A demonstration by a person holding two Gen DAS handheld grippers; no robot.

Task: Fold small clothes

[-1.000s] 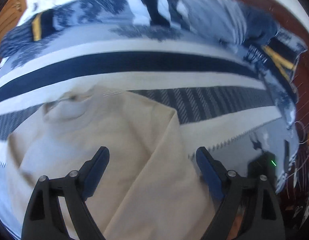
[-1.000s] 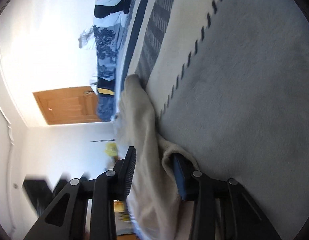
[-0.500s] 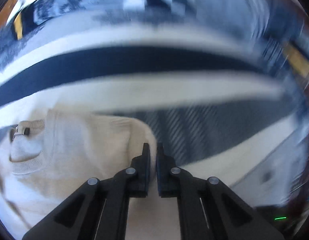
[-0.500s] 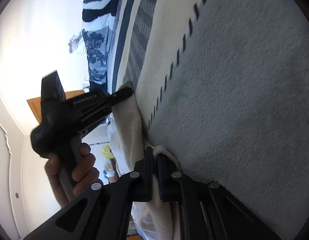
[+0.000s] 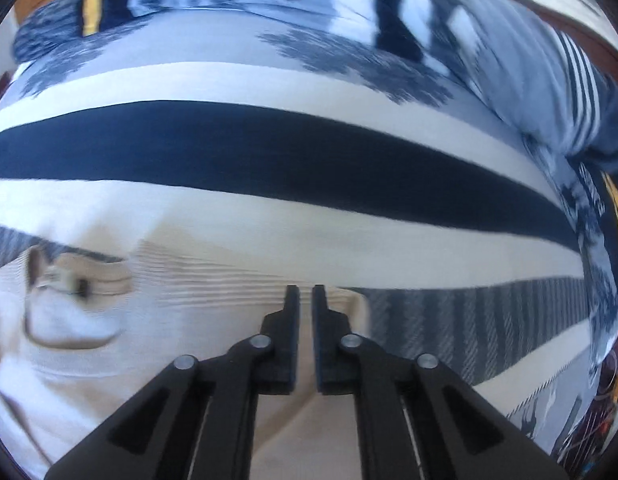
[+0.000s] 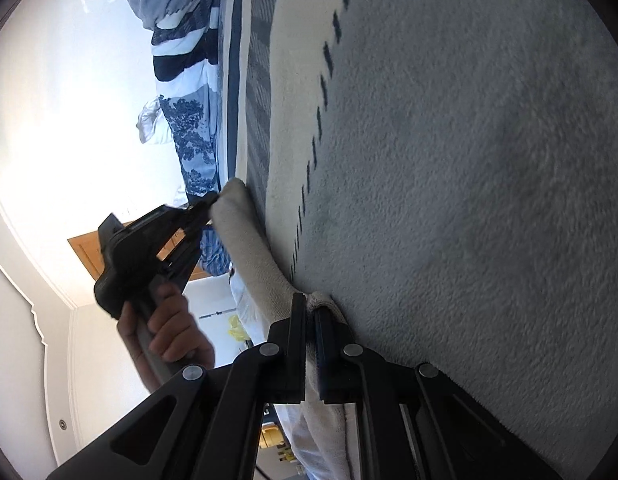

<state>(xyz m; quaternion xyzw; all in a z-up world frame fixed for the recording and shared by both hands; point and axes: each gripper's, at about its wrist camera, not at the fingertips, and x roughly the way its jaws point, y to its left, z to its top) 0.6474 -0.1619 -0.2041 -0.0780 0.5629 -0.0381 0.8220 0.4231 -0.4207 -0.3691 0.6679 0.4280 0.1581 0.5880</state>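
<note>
A cream knit sweater [image 5: 197, 312] lies on a striped bedspread [image 5: 269, 152], its neck opening with a label at the left. My left gripper [image 5: 305, 292] is shut on the sweater's right shoulder edge. In the right wrist view the same sweater [image 6: 257, 252] runs as a raised fold along the bed. My right gripper [image 6: 308, 300] is shut on its lower edge. The left gripper [image 6: 207, 204], held by a hand, pinches the sweater's far end there.
Blue and white patterned pillows [image 5: 237, 4] and a bunched striped duvet [image 5: 549, 80] lie at the bed's far side. A grey fleece blanket [image 6: 469, 200] with dashed stitching covers the near part. A wooden door [image 6: 89, 244] and white wall stand beyond.
Both grippers went from open to shut on the sweater's edge. The left gripper has since carried its end forward, toward the dark stripe, and the fold has lifted.
</note>
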